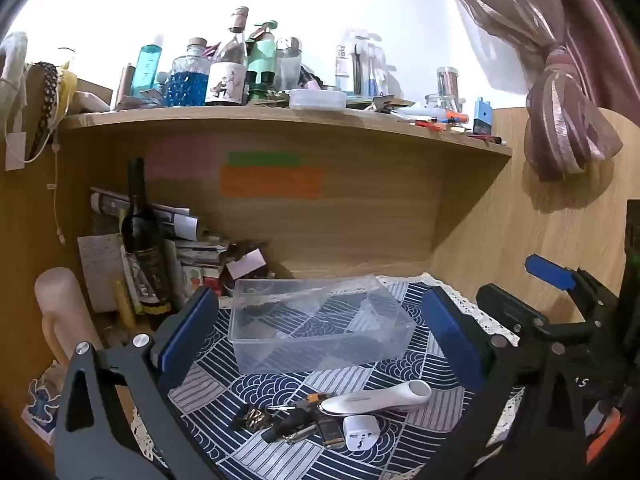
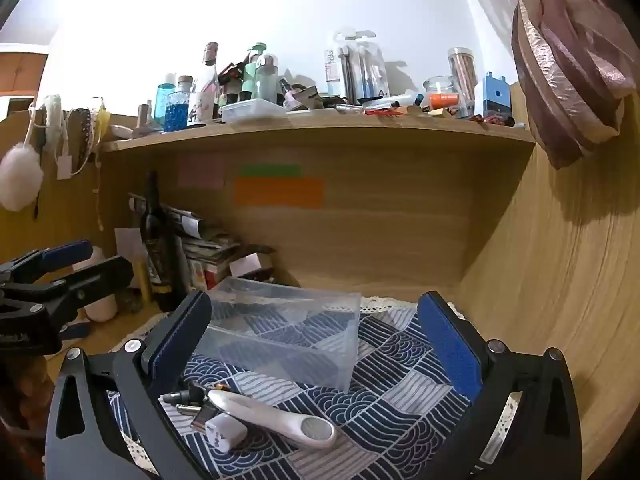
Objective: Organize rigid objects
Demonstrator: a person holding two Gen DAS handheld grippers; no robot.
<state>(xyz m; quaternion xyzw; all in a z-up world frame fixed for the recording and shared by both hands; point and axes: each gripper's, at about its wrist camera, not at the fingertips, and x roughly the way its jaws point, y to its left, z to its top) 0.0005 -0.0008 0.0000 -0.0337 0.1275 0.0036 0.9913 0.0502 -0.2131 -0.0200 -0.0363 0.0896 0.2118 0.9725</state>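
Note:
A clear plastic box (image 1: 320, 320) stands empty on the blue patterned cloth (image 1: 400, 432); it also shows in the right wrist view (image 2: 280, 328). In front of it lies a small pile: a white handheld device (image 1: 380, 398) (image 2: 276, 420), a white plug adapter (image 1: 358, 432) (image 2: 224, 434), a black binder clip (image 1: 252, 418), and keys with dark small items (image 1: 304, 424) (image 2: 192, 400). My left gripper (image 1: 320, 332) is open and empty, above the pile and framing the box. My right gripper (image 2: 316, 336) is open and empty, to the right of the pile.
A dark wine bottle (image 1: 142, 240), stacked papers and boxes (image 1: 192, 248) and a pale cylinder (image 1: 60, 312) crowd the back left. A wooden shelf (image 1: 280, 120) overhead carries several bottles and jars. A wooden wall (image 2: 560, 280) closes the right side, with a tied curtain (image 1: 568, 120) above.

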